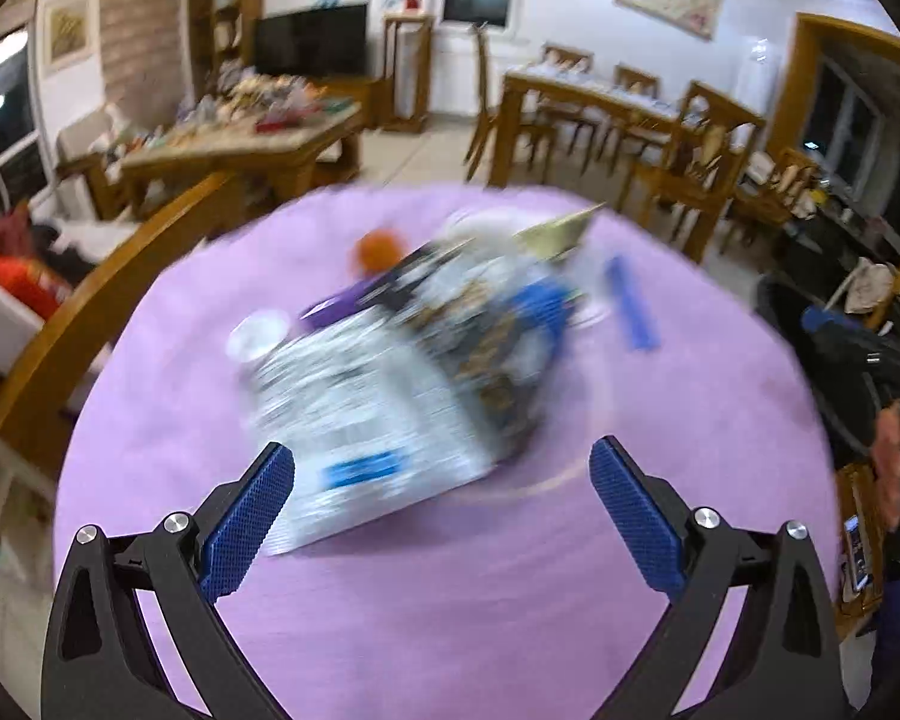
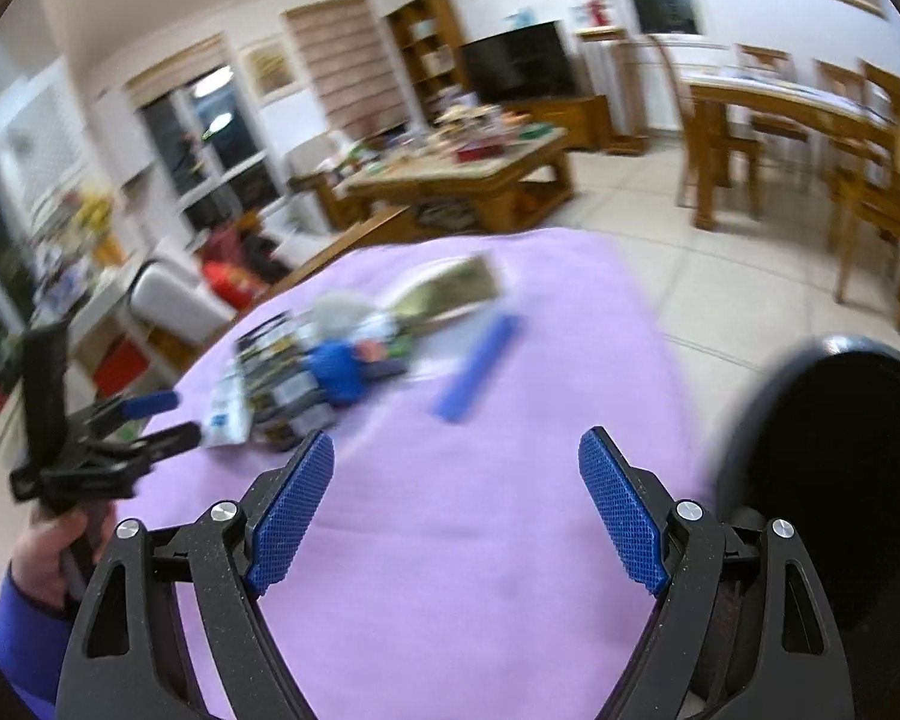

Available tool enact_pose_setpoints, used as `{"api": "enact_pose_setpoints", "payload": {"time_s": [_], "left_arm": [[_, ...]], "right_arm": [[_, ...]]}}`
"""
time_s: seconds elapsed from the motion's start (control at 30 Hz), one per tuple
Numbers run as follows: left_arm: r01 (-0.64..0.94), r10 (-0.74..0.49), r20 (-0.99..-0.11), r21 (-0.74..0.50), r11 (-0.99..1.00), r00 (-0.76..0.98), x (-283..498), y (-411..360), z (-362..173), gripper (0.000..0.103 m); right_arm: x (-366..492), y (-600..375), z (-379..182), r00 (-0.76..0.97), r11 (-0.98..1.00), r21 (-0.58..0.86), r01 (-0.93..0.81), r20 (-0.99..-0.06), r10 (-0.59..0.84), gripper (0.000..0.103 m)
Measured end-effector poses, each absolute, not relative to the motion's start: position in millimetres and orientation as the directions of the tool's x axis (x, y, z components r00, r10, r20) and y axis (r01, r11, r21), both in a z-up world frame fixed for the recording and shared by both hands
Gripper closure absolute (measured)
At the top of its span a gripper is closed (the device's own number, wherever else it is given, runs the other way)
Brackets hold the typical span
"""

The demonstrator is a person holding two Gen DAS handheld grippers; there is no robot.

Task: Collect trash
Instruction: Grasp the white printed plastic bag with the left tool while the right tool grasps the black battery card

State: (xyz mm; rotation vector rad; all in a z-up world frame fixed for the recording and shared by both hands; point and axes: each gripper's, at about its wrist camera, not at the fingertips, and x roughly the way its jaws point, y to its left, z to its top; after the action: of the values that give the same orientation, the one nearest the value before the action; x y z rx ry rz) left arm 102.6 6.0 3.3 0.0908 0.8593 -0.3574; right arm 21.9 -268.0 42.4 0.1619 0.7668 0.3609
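A pile of trash lies on a round table with a purple cloth (image 1: 450, 600). Nearest my left gripper (image 1: 441, 474) is a white printed wrapper (image 1: 366, 414), blurred by motion. Behind it are a purple packet (image 1: 330, 309), an orange ball-like item (image 1: 379, 249), a gold packet (image 1: 561, 231) and a blue strip (image 1: 630, 303). The left gripper is open and empty, just short of the white wrapper. My right gripper (image 2: 456, 474) is open and empty above the cloth (image 2: 480, 540). The pile (image 2: 306, 372), the blue strip (image 2: 477, 369) and the left gripper (image 2: 150, 420) show in the right wrist view.
A black bin (image 2: 834, 480) stands off the table's right edge; it also shows in the left wrist view (image 1: 834, 348). A wooden chair back (image 1: 90, 324) curves along the left side. Wooden tables and chairs stand behind on a tiled floor.
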Motion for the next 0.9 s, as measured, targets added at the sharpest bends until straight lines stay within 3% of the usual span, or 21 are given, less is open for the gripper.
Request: {"api": "enact_pose_setpoints", "payload": {"time_s": [0.27, 0.6, 0.7, 0.77, 0.8, 0.83, 0.9], "left_arm": [[0.332, -0.253, -0.826, -0.085, 0.939, 0.503, 132, 33, -28, 0.005], [0.364, -0.239, -0.844, -0.056, 0.93, 0.48, 142, 21, -36, 0.006], [0.361, -0.25, -0.834, -0.066, 0.93, 0.492, 140, 31, -32, 0.016], [0.359, -0.255, -0.83, -0.072, 0.931, 0.496, 143, 35, -32, 0.023], [0.358, -0.26, -0.827, -0.077, 0.931, 0.498, 142, 38, -31, 0.027], [0.355, -0.26, -0.826, -0.078, 0.932, 0.501, 143, 39, -30, 0.029], [0.346, -0.263, -0.822, -0.086, 0.934, 0.505, 144, 42, -29, 0.035]], "right_arm": [[73, -151, 38, 0.579, 0.887, 0.171, -0.429, -0.701, 0.416, 0.02], [125, -92, 9, 0.517, 0.878, 0.092, -0.469, -0.778, 0.358, 0.02], [132, -85, 5, 0.524, 0.883, 0.075, -0.463, -0.781, 0.34, 0.02], [132, -83, 2, 0.528, 0.886, 0.057, -0.46, -0.785, 0.324, 0.026], [134, -80, -1, 0.524, 0.888, 0.043, -0.457, -0.794, 0.308, 0.036], [135, -79, -3, 0.518, 0.889, 0.041, -0.455, -0.8, 0.302, 0.04], [136, -76, -5, 0.524, 0.891, 0.025, -0.454, -0.801, 0.29, 0.04]]}}
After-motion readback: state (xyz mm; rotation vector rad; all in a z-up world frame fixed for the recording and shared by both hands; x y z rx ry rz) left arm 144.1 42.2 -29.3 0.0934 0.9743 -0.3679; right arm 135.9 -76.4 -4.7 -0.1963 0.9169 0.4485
